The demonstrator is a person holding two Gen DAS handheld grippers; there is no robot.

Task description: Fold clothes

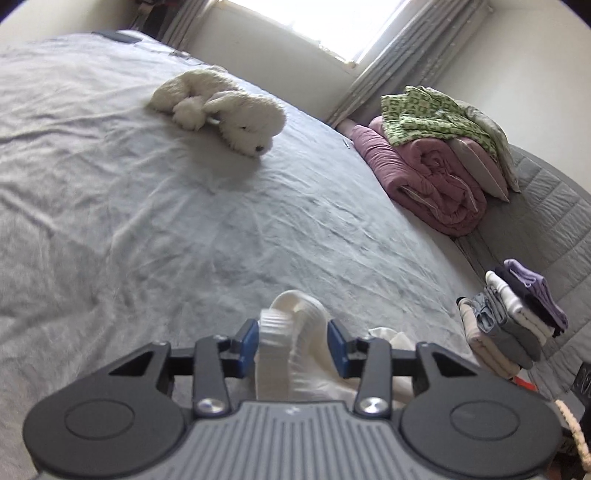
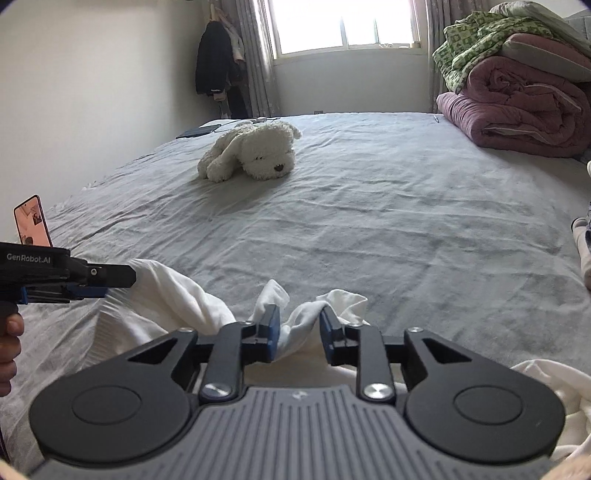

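On my left gripper (image 1: 291, 345) the jaws stand apart with a ribbed band of the white garment (image 1: 280, 354) bunched between them; the cloth fills most of the gap, but I cannot tell whether the blue pads (image 1: 249, 341) truly pinch it. On my right gripper (image 2: 297, 332) the jaws are also parted, and a fold of the same white garment (image 2: 306, 319) rises between them, touching the left pad (image 2: 273, 332), while a gap shows before the right one; I read this one as open, cloth lying loosely in it.

The garment lies crumpled at the near edge of the bed (image 2: 369, 221), spreading left under the other gripper (image 2: 92, 282), which the right camera sees from the side with its tip against the cloth, and right toward the near corner.

Farther out, a white stuffed dog (image 2: 255, 153) lies on the grey sheet, well apart from the garment. At the far right sits a rolled pink quilt (image 2: 517, 114) with a green patterned blanket (image 2: 476, 40) on top. From the left camera, a stack of folded clothes (image 1: 513, 314) rests at the right side of the bed. A phone (image 2: 32, 221) stands upright at the left edge, and dark coats (image 2: 216, 62) hang beside the window (image 2: 343, 26).
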